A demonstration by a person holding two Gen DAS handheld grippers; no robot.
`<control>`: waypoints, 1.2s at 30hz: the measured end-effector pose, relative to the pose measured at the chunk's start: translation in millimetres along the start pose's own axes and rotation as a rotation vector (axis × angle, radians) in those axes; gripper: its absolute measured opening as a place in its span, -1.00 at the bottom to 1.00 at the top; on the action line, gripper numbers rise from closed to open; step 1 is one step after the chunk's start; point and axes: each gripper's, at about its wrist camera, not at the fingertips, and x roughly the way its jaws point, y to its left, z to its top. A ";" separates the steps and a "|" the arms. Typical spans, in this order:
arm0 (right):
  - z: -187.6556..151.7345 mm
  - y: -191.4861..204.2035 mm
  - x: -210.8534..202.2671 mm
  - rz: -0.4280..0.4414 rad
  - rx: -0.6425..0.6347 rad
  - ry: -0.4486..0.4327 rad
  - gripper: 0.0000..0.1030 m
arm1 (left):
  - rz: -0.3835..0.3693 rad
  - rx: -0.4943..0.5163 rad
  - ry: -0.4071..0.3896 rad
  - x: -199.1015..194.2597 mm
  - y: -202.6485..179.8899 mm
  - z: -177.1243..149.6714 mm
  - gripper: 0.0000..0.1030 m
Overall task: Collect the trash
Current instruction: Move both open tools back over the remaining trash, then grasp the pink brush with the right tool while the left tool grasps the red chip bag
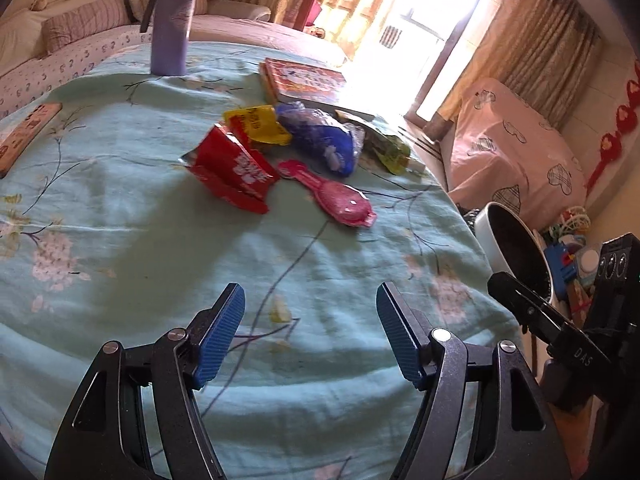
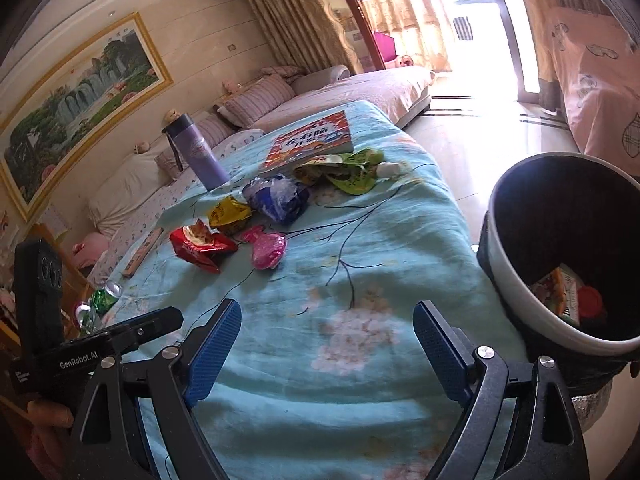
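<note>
Left wrist view: your left gripper (image 1: 310, 334) has its jaws spread wide with nothing between them, above the teal floral cloth (image 1: 120, 200) on the table; red wrapper (image 1: 232, 168), yellow wrapper (image 1: 260, 124), blue bag (image 1: 324, 140) and pink packet (image 1: 336, 196) sit mid-table toward the far edge, sofa (image 1: 80, 28) behind. Right wrist view: right gripper (image 2: 328, 346) gapes wide, nothing in it; trash bin (image 2: 520, 280) sits off the table's right edge, window glare behind.

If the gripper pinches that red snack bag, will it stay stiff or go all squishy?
The red snack bag looks torn open and creased, so it would probably crumple and flop when pinched. It seems mostly empty, so likely very light. Its shiny foil could be slippery, so a push might just slide it across the blue cloth.
</note>
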 end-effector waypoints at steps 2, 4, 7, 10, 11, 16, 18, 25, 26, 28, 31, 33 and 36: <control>1.4 11.4 7.1 0.008 -0.037 0.013 0.74 | 0.007 -0.019 0.004 -0.2 12.3 0.9 0.35; 3.0 20.6 15.8 0.021 -0.055 0.037 0.74 | 0.017 -0.029 0.002 -0.4 20.6 1.9 0.36; 5.1 30.8 28.7 0.032 -0.080 0.070 0.74 | 0.025 -0.046 0.004 -0.3 32.4 4.2 0.36; 8.4 38.9 38.7 0.041 -0.116 0.080 0.73 | 0.026 -0.062 0.001 -0.9 40.5 10.6 0.37; 10.2 41.3 41.7 0.046 -0.129 0.084 0.73 | 0.023 -0.067 0.001 -0.2 42.8 14.0 0.38; 19.4 50.3 56.7 0.045 -0.188 0.092 0.73 | 0.030 -0.085 -0.001 8.5 48.9 32.6 0.44; 23.1 52.7 64.1 0.048 -0.211 0.102 0.73 | 0.030 -0.099 0.005 14.7 51.9 40.1 0.44; 34.1 57.1 92.8 0.053 -0.263 0.151 0.73 | -0.017 -0.147 0.038 38.4 55.1 61.0 0.52; 35.9 59.0 97.9 0.056 -0.272 0.157 0.73 | -0.018 -0.152 0.043 43.0 55.5 63.5 0.52; 39.0 61.9 107.7 0.061 -0.288 0.173 0.73 | -0.014 -0.158 0.042 49.1 57.0 68.1 0.52; 41.5 67.8 125.0 0.060 -0.321 0.207 0.72 | -0.001 -0.178 0.034 57.3 64.7 74.1 0.51; 42.7 72.1 136.4 0.049 -0.347 0.229 0.71 | 0.016 -0.180 0.029 61.3 69.7 76.7 0.34; 41.6 76.8 151.1 0.023 -0.375 0.267 0.51 | -0.029 -0.179 0.032 65.3 73.2 77.5 -0.09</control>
